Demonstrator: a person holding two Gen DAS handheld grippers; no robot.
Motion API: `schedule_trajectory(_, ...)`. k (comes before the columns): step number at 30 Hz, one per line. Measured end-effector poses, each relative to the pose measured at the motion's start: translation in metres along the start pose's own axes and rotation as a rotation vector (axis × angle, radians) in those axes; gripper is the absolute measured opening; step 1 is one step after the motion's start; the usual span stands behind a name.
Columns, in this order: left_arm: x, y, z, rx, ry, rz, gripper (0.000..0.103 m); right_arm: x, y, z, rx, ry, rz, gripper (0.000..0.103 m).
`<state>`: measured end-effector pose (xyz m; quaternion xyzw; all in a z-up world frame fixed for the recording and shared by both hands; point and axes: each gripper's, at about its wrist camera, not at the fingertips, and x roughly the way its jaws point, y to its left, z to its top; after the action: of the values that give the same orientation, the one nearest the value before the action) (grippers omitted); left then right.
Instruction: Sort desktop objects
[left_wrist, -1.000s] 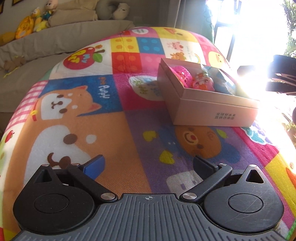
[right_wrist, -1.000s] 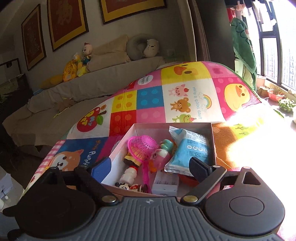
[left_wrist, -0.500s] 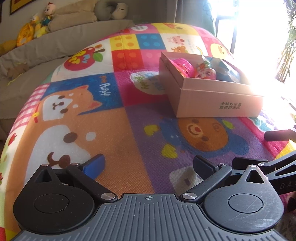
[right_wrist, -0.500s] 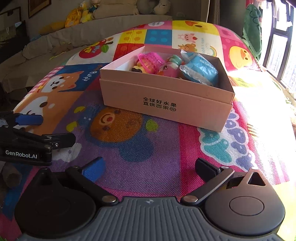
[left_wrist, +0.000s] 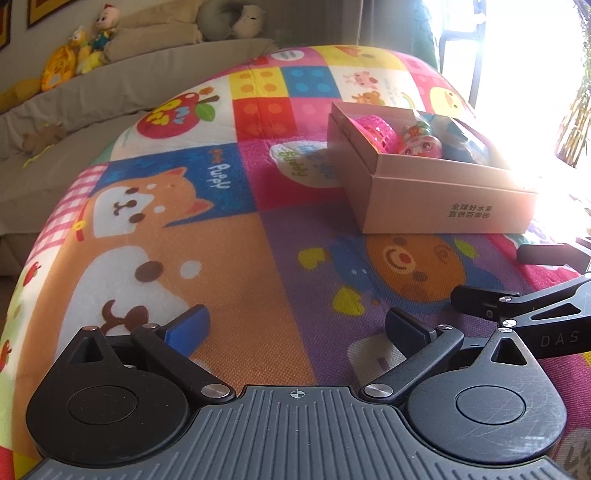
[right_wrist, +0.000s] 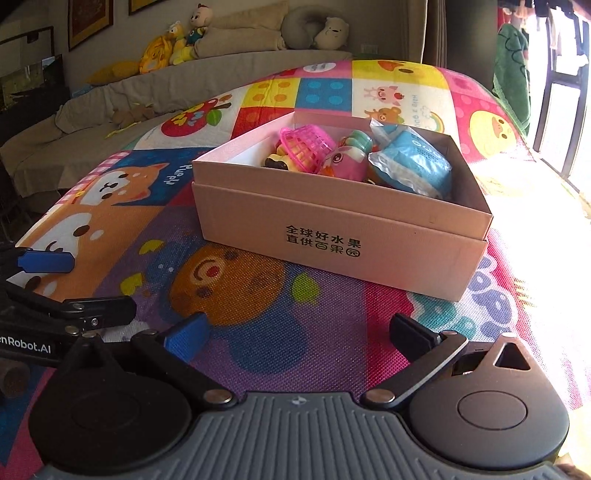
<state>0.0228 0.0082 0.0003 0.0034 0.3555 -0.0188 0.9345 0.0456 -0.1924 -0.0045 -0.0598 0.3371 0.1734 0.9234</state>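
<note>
**Both grippers low, box ahead**

Down and back has come the right gripper, jaws wide, empty. Pink box sits ahead of them, holding the basket and blue pack. Left gripper gapes empty too, box ahead-right.

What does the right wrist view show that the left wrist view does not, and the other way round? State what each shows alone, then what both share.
Right wrist view only: the yellow and black toy inside the box, and the green cloth hanging by the window.

Left wrist view only: the plant in the bright window.

Both: the cardboard box on the play mat, the pink basket, the pink toy, the blue packet, and both open grippers, the left gripper and the right gripper.
</note>
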Motion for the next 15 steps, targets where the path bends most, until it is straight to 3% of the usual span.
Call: schedule_trajectory(15,-0.0001,0.0002,-0.0003,0.001,-0.002,0.001,0.103,-0.0001,-0.0002,0.0003,0.0,0.001,0.0,0.103)
